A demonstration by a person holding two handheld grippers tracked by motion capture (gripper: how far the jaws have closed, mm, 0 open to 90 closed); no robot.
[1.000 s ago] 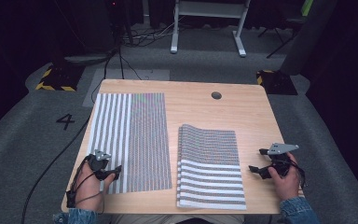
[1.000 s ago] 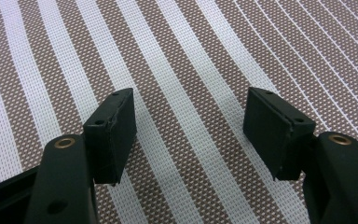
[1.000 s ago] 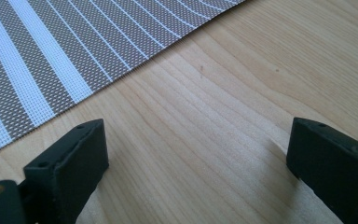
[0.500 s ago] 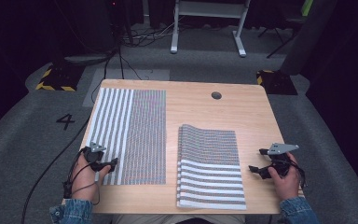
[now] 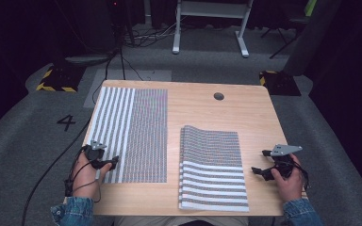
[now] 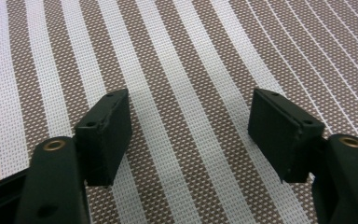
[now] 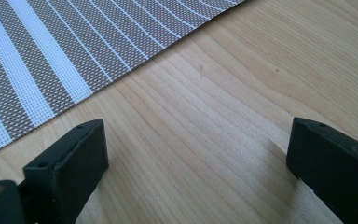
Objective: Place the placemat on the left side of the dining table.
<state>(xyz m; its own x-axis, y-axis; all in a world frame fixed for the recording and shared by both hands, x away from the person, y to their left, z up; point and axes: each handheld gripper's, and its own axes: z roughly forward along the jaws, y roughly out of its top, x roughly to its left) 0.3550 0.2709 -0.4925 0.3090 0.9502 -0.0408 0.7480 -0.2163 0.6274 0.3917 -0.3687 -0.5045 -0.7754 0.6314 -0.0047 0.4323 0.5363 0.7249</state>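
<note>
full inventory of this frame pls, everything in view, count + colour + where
flat placemat: 1, brown and white stripes, spread on the left half of the table
stack of placemats: 1 stack, same brown-white weave, centre-right, near edge; count in it cannot be told
table: 1, light wood, round hole near the far edge
hazard-striped blocks: 2, yellow-black, on the floor at the far corners
number 4: 1, black, on the grey floor at left
white frame: 1, on the floor behind the table
left gripper: 1, black, open, nothing between its jaws, over the flat placemat's near left corner
right gripper: 1, black, open, over bare wood right of the stack
denim sleeves: 2, blue, bottom edge
</note>
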